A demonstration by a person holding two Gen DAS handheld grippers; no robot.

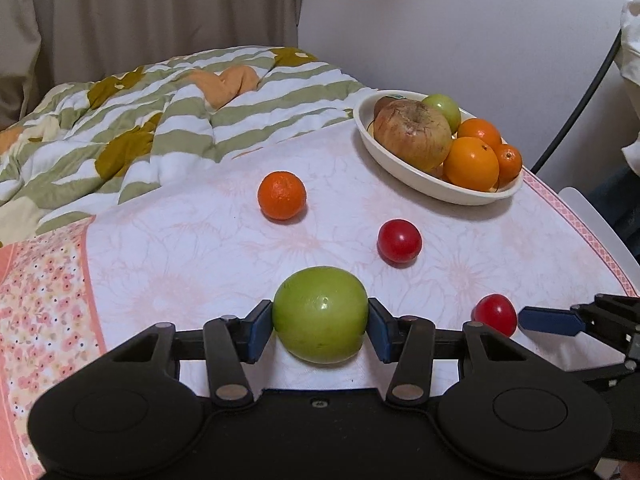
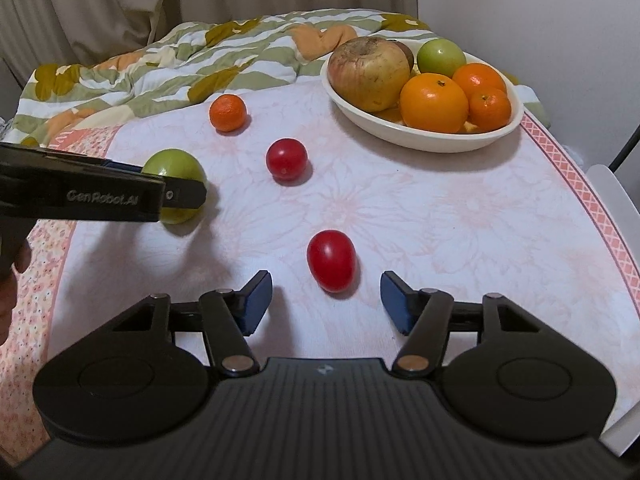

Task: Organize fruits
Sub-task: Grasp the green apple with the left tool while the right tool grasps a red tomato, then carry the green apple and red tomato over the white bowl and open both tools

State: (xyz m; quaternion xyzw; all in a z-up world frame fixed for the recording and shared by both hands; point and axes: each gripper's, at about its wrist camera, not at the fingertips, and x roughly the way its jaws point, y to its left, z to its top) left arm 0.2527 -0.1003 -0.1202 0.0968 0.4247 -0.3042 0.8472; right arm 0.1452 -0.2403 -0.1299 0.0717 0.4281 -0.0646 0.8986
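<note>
On the far left lies a rumpled quilt [image 1: 152,120], soft and puffy, striped green and white with mustard blotches. It meets a cloth [image 1: 200,264] printed with pale pink flowers, smooth and flat over the table.

The left gripper [image 1: 320,322] has its blue pads [image 1: 261,330] pressed against both sides of a green apple [image 1: 320,314]; it looks clamped on the fruit, which seems to rest on the cloth. The apple is round, glossy and waxy. Beyond it sits a tangerine [image 1: 282,195], dimpled and matte, loose on the cloth. To its right lies a tomato [image 1: 399,240], shiny and nearly spherical, and nearer the right gripper a second, more egg-shaped tomato [image 2: 331,261].

The right gripper [image 2: 326,302] is spread wide, with the oval tomato just ahead of the gap between its fingers, not yet touched.

At far right stands a shallow cream bowl [image 2: 420,138], oval and smooth like glazed ceramic. It already holds a big blotchy apple, a small green one and three oranges.

Judging from this, the work is partly done: five or more fruits are bowled, and four remain outside, one of them gripped.
</note>
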